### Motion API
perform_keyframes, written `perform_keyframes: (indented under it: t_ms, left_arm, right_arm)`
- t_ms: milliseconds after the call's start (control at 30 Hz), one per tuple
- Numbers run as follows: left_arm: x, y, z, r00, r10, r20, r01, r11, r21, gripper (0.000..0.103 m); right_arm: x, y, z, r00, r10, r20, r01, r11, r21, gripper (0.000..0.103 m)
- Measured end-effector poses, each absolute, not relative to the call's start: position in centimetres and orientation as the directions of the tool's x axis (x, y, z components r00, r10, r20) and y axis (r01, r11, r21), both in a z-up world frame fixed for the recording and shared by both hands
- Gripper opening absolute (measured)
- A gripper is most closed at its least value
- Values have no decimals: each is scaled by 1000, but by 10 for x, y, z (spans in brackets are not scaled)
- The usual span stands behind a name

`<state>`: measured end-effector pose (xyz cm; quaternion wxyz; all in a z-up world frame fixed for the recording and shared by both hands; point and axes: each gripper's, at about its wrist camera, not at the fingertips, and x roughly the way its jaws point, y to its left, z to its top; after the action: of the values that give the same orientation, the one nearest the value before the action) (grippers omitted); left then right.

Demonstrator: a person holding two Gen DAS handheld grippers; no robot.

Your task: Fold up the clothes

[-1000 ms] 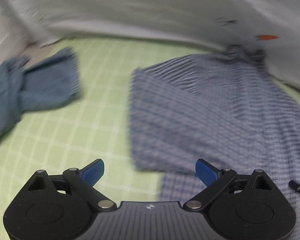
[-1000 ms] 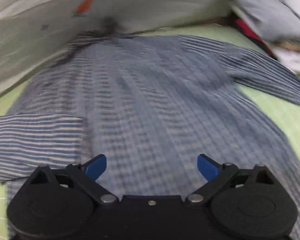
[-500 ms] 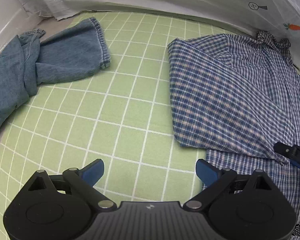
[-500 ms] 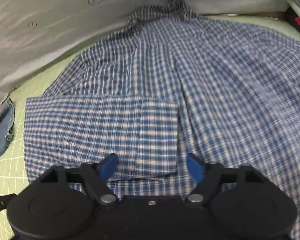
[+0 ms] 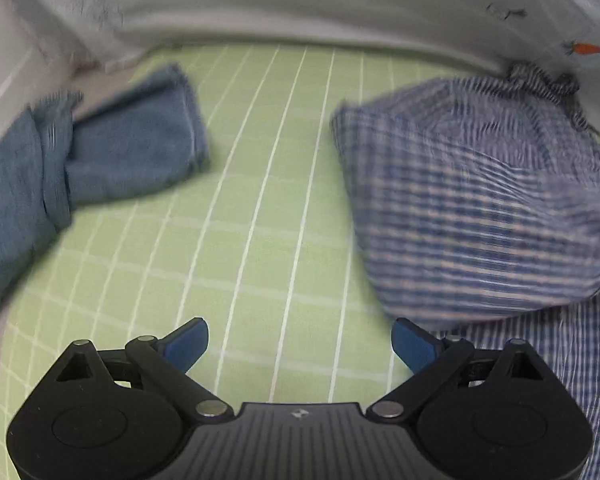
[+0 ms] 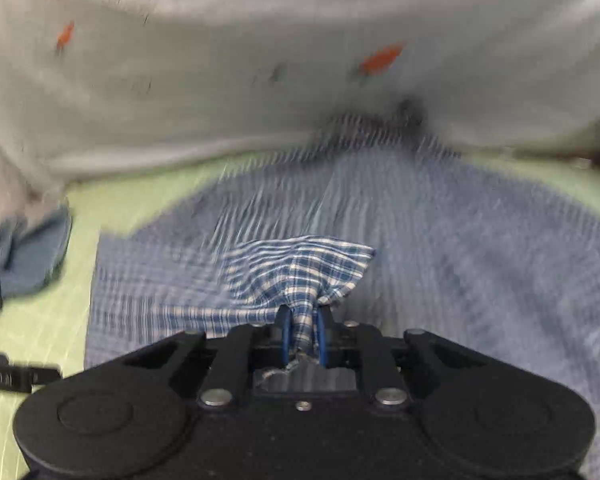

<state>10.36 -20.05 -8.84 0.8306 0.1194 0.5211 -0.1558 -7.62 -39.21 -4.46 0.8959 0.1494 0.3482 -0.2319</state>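
The right gripper [image 6: 302,334] has just been closing, and its blue fingers [image 6: 285,332] now pinch a bunched corner of the plaid shirt [image 6: 440,248]; the cloth fans out ahead of the fingertips. The pinch looks narrow, so I judge the thin woven cotton could slip free if pulled sharply, or the flap already folded over to the left of the fingers could drag open and spoil its straight edge. The left gripper [image 5: 300,344] hangs open and empty over the green gridded mat [image 5: 260,200], the shirt's folded edge just beyond its right finger. A soft, thick denim garment [image 5: 112,160] lies crumpled well ahead to the left, near the white sheet [image 5: 300,0] behind.
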Motion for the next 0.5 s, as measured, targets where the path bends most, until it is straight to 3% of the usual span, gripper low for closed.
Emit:
perform_keyframes:
  t_ms: [100, 333, 500]
  left_arm:
    - [105, -210, -79, 438, -167, -883, 386, 922, 17, 98]
    - [105, -241, -61, 496, -165, -852, 404, 913, 58, 98]
    - [96, -252, -46, 528, -167, -833, 383, 922, 57, 98]
  right_arm:
    - [-90, -435, -27, 640, -429, -637, 591, 805, 51, 14]
    - [-144, -577, -24, 429, -719, -547, 829, 554, -78, 13]
    - [-178, -649, -39, 243, -805, -542, 911, 381, -157, 15]
